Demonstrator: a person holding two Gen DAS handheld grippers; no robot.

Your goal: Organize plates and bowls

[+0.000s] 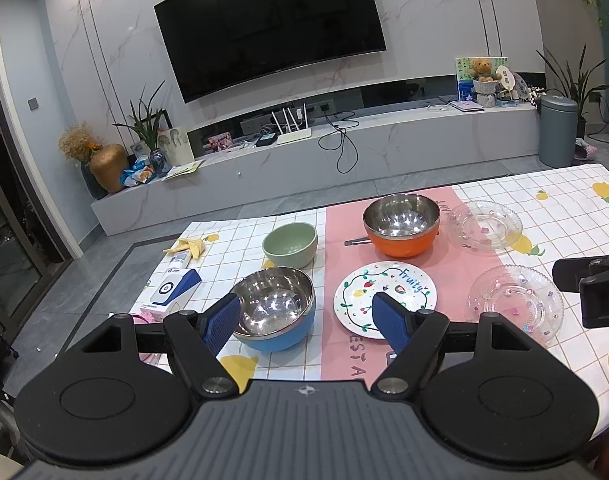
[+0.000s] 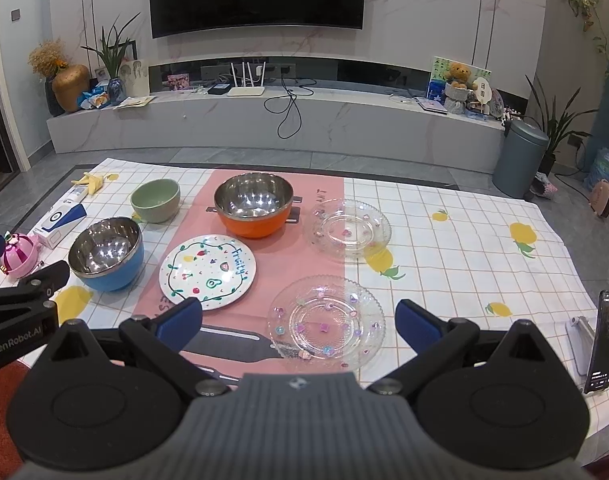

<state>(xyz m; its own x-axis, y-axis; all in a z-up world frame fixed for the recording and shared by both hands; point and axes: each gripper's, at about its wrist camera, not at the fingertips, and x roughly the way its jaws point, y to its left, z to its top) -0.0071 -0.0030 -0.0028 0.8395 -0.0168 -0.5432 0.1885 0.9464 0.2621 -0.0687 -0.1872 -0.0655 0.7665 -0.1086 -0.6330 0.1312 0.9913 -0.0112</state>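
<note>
I am holding the left gripper [image 1: 306, 320] with its blue fingers [image 1: 222, 322] spread wide and gripping nothing; they are hanging over the blue bowl [image 1: 274, 310] and the painted plate [image 1: 384, 298], and one finger is hiding part of that plate's near rim. I am keeping the right gripper [image 2: 298, 320] just as wide and empty above the near glass plate [image 2: 326, 322], whose near edge is cut off by the gripper body. Further out on the desk [image 2: 444, 264] I am seeing the orange bowl [image 2: 252, 204], the green bowl [image 2: 155, 199] and the far glass plate [image 2: 348, 229]. A phone [image 2: 604, 340] is standing at the right edge, its screen too small to read.
</note>
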